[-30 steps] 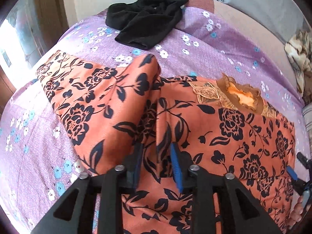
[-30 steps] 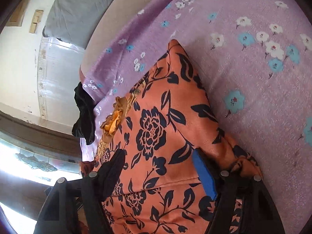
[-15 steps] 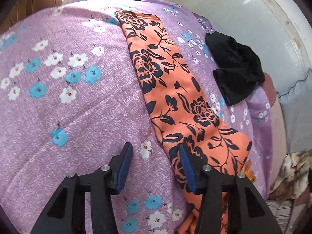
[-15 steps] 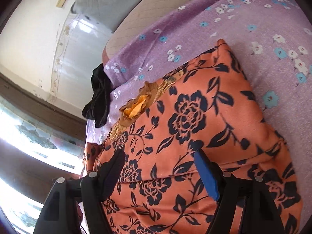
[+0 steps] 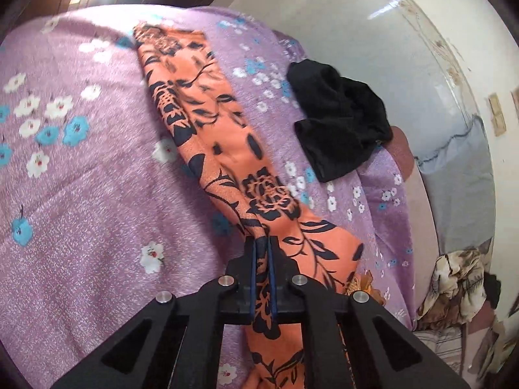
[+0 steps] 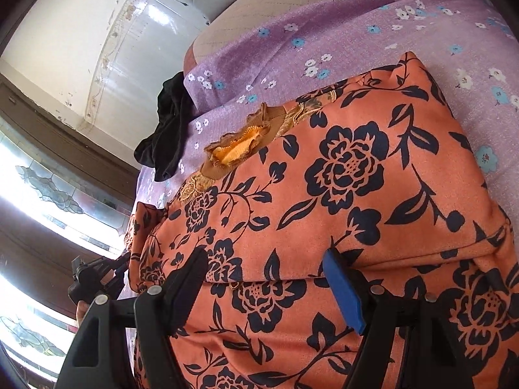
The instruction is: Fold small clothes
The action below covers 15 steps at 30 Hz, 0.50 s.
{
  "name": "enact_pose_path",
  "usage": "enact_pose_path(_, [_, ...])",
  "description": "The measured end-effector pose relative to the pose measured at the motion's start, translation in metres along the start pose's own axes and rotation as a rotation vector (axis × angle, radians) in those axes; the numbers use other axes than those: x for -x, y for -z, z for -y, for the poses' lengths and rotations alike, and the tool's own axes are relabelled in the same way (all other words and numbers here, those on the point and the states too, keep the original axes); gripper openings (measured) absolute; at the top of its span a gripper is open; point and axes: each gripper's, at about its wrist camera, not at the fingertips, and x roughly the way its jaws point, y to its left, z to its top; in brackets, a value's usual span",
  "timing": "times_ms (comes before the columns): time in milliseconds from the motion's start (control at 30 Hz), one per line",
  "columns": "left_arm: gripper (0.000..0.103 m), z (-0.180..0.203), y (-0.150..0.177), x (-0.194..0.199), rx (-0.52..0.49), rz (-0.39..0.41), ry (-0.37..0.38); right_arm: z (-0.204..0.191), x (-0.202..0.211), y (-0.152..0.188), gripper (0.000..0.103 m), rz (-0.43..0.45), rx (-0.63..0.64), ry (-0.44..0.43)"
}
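orange floral garment (image 5: 233, 162) lay spread on the purple floral bedsheet (image 5: 81, 194); half a second before, the left gripper (image 5: 262, 259) had stood wide beside the cloth's long strip, and now its jaws were pinched on that strip's edge; the right gripper (image 6: 266, 278) remained wide over the garment's body, gripping nothing; judging by this, a fold was about to be lifted; a black garment (image 5: 340, 129) sat apart.
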Motion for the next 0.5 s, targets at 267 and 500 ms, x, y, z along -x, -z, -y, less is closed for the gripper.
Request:
enact_pose_path(267, [0.002, 0.171, 0.108, 0.022, -0.711, 0.021, 0.104, 0.004, 0.013, -0.008, 0.077, 0.061, -0.040, -0.001])
enact_pose_path(500, [0.007, 0.189, 0.175, -0.011, -0.931, -0.096, -0.046, 0.017, 0.030, -0.016, 0.077, 0.090, -0.089, -0.013])
